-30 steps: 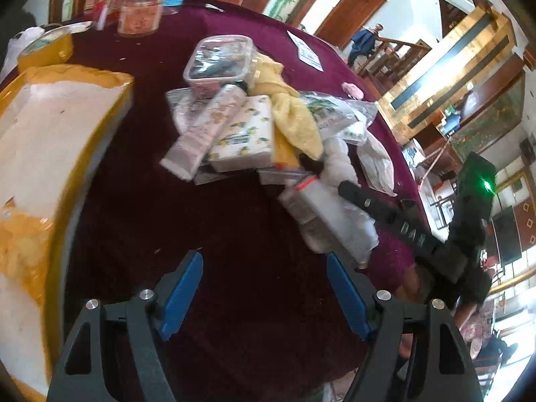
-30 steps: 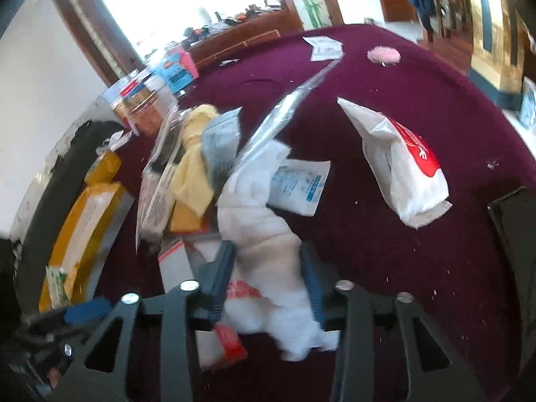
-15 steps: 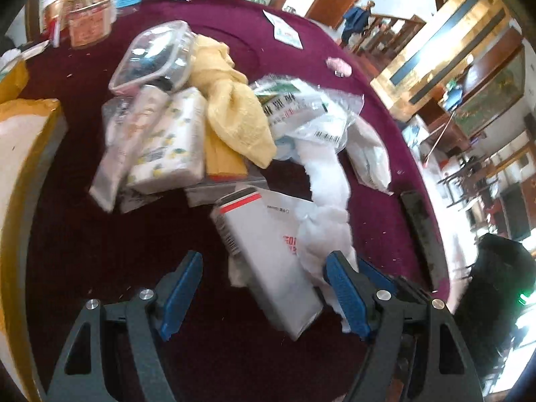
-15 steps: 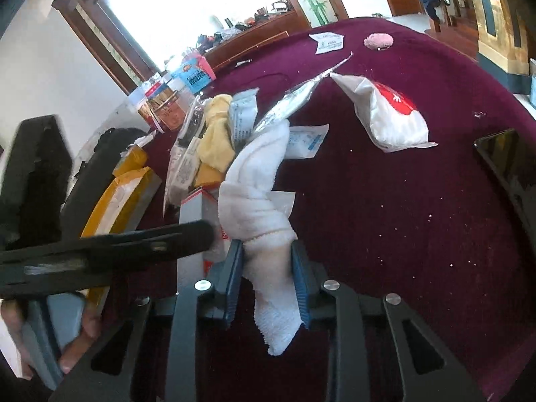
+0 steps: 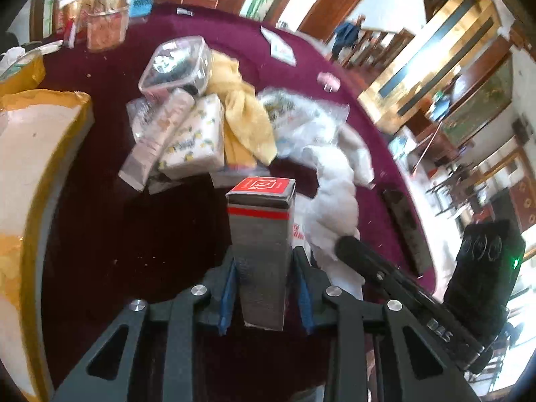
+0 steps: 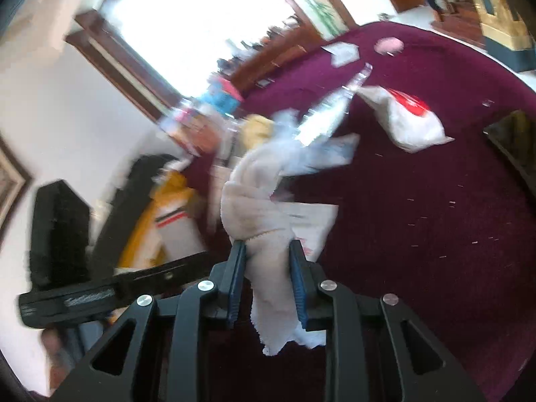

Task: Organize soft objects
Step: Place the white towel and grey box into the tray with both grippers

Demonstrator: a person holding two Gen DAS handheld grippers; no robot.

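A grey box, newly clamped by the left gripper, is lifted while the white cloth stays pinched in the right gripper, separating both.

The white cloth is soft, fuzzy terry with a frayed edge; the yellow cloth is matt and crumpled. The grey box is matt cardboard with a red top. The table cover is matt maroon fabric, and at 12 o'clock the clear container is glossy plastic.

Little is legible. The black right-hand gripper body carries pale raised letters, seemingly "DAS". The grey carton with a red top shows a white emblem, and red print beside it is too blurred to read.
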